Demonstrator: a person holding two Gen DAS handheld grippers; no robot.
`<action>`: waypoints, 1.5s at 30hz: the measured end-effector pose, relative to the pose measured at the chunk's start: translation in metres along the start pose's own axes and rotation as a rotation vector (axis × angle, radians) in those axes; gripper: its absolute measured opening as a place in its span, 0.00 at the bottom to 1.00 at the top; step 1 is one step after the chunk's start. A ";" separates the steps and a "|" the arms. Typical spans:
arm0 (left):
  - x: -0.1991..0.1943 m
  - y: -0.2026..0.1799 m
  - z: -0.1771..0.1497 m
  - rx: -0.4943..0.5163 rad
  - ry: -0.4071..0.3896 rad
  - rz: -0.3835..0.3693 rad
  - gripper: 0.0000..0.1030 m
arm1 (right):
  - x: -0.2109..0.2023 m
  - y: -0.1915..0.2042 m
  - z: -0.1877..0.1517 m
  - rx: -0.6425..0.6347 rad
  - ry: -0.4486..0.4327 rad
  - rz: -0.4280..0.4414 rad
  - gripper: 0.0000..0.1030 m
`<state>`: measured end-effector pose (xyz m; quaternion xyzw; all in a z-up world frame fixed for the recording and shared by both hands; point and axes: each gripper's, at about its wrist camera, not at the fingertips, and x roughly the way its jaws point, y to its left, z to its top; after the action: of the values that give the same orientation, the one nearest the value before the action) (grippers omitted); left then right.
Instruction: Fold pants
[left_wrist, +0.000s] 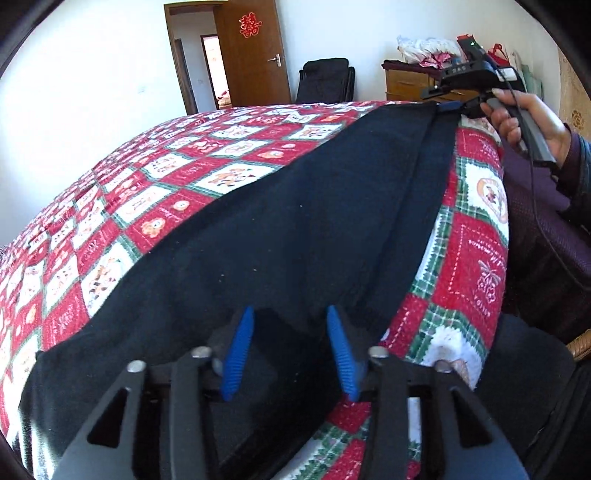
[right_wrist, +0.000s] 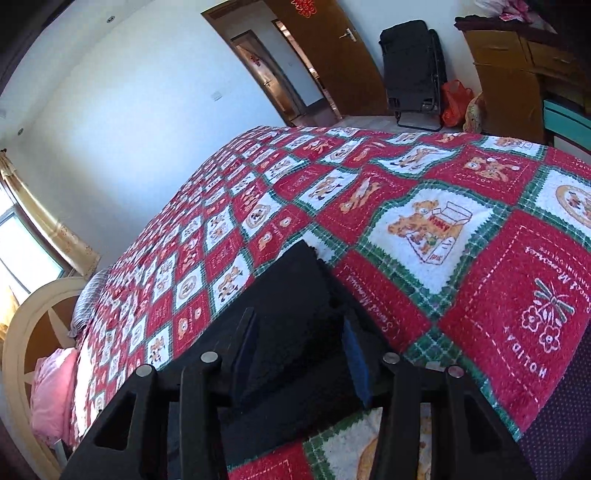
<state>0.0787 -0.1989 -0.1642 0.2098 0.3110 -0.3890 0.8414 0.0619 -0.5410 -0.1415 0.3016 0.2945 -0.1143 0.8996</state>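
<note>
Black pants (left_wrist: 295, 221) lie stretched lengthwise along the near edge of a bed covered by a red, white and green teddy-bear patchwork quilt (left_wrist: 177, 173), with a pair of handheld tongs at each end. The left gripper (left_wrist: 291, 350) sits at one end of the garment, its blue ribbed pads (left_wrist: 238, 354) spread wide with dark fabric showing between and beneath them; whether the cloth touches them cannot be told. At the far end from the left tongs, the right gripper (left_wrist: 452, 106), held in the person's right hand (left_wrist: 524, 118), meets the other end of the pants. In the right wrist view the right gripper (right_wrist: 301, 354) also stands parted, black fabric (right_wrist: 295, 306) lying between its fingers and running just ahead of their tips, the quilt (right_wrist: 424, 229) spreading beyond. Past the bed, ahead of both tongs, stand a brown wooden door (left_wrist: 251, 55), a black folded chair (left_wrist: 325, 79) and a wooden dresser (left_wrist: 406, 83).
</note>
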 end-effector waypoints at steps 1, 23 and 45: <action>-0.001 -0.002 0.000 0.004 -0.004 0.000 0.34 | 0.002 -0.001 0.000 -0.003 -0.002 -0.007 0.28; -0.016 -0.011 0.003 0.035 -0.085 -0.028 0.52 | -0.025 0.021 0.002 -0.098 -0.080 0.100 0.06; -0.020 0.010 0.011 -0.034 -0.070 -0.087 0.07 | -0.036 0.022 0.002 -0.105 -0.103 0.147 0.06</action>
<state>0.0804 -0.1890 -0.1418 0.1680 0.2969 -0.4267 0.8376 0.0427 -0.5238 -0.1077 0.2685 0.2304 -0.0475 0.9341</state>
